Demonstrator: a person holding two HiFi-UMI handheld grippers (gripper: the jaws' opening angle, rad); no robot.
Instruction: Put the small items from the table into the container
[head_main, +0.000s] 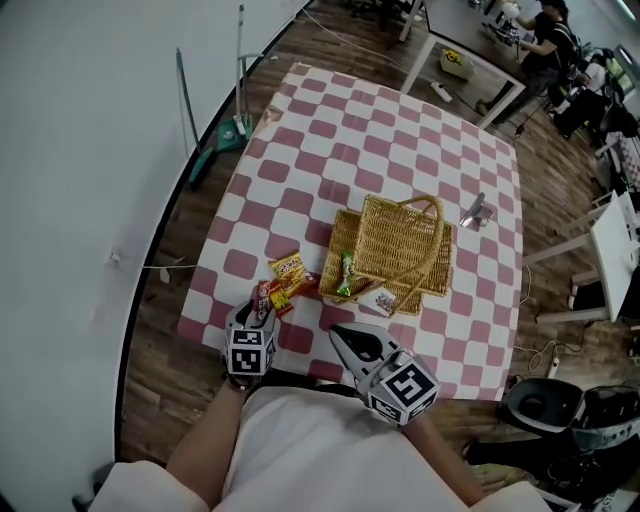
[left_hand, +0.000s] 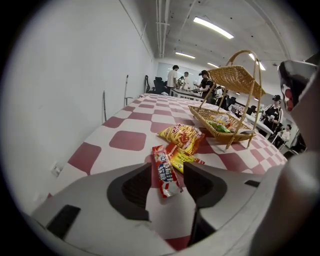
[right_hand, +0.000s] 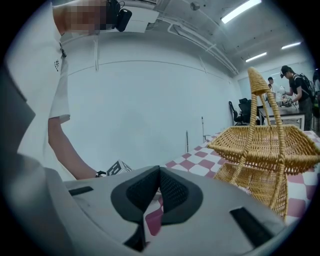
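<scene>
The left gripper (left_hand: 169, 167) is found with its jaws well apart. A red snack packet (left_hand: 163, 175) lies flat on the checked surface (head_main: 330, 130) between them, not pressed by either pad. A large yellow packet (head_main: 289, 268) and a small yellow packet (head_main: 283, 299) are noted at 8 o'clock from the wicker basket (head_main: 345, 235), in which a green packet (head_main: 346, 272) is lodged. The right gripper (right_hand: 159, 172) is held closed on nothing at the basket's 6 o'clock.
</scene>
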